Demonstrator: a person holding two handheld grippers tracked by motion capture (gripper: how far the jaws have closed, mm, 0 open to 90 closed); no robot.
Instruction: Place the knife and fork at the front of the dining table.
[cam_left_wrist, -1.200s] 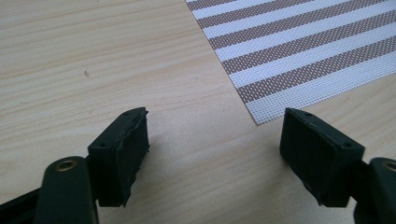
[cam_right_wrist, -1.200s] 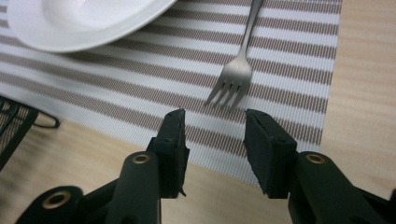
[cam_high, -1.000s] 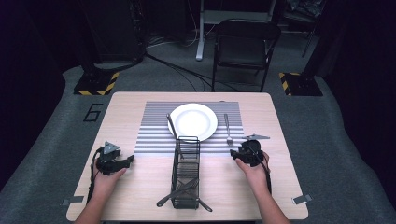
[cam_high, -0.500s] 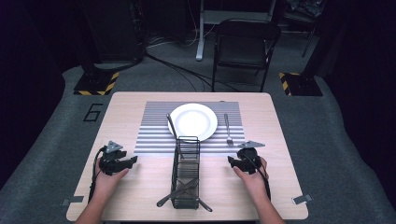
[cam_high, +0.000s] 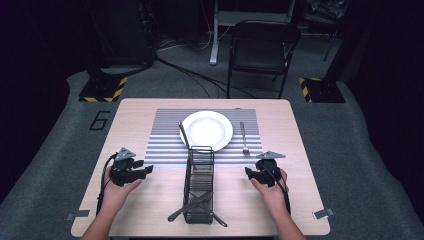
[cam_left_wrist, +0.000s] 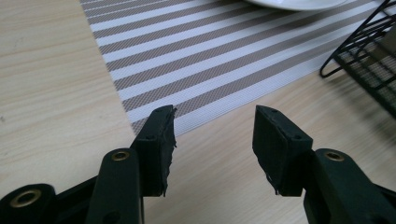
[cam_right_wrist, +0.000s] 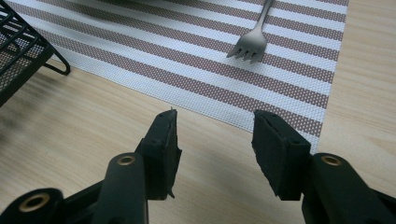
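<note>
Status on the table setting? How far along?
Done: plate on the mat, knife at its left, fork at its right. In hand: nothing; left gripper and right gripper are both open and empty over bare table. Left: some cutlery is in the wire caddy.

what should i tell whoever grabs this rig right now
Left gripper: open, empty, jaws have just been closing, over bare table left of the wire basket.
Right gripper: open, empty, near the placemat edge.
Done: plate on mat, knife at its left, fork at its right.
Left: utensils lying in the basket's near end, not yet picked.
</note>
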